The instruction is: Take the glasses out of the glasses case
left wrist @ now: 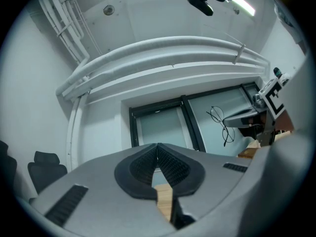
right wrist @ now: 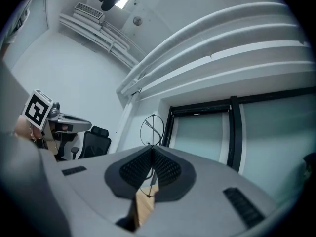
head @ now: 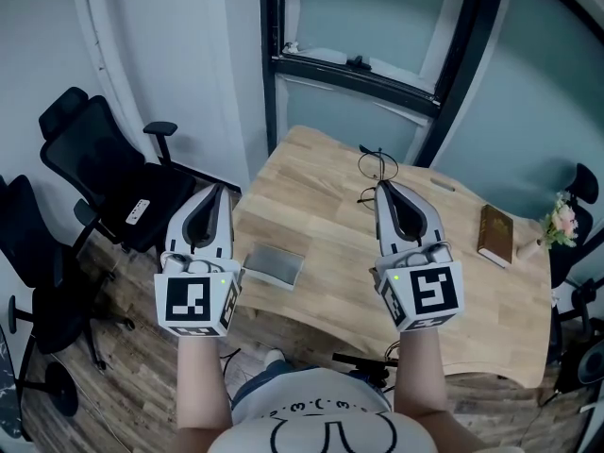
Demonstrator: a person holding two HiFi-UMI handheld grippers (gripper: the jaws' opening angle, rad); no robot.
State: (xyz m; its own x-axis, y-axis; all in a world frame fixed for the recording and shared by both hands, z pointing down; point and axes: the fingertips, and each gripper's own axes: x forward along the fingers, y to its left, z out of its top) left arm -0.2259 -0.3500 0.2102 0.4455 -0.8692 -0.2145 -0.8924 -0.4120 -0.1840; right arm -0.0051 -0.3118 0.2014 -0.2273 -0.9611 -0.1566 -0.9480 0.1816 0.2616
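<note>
Wire glasses (head: 376,165) jut past the right gripper (head: 381,188), clamped on them; slack could drop them; left gripper (head: 220,190) closed, empty.

wooden table (head: 321,196), brown book (head: 495,235) (closed), office chair (head: 94,159)

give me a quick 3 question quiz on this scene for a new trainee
1. Which one holds the glasses? A) left gripper B) right gripper C) neither
2. True or false: the left gripper is shut with nothing between its jaws.
3. Name the brown thing lying on the table, right of the right gripper in the head view.

Key: 1 B. 2 true. 3 the book.
</note>
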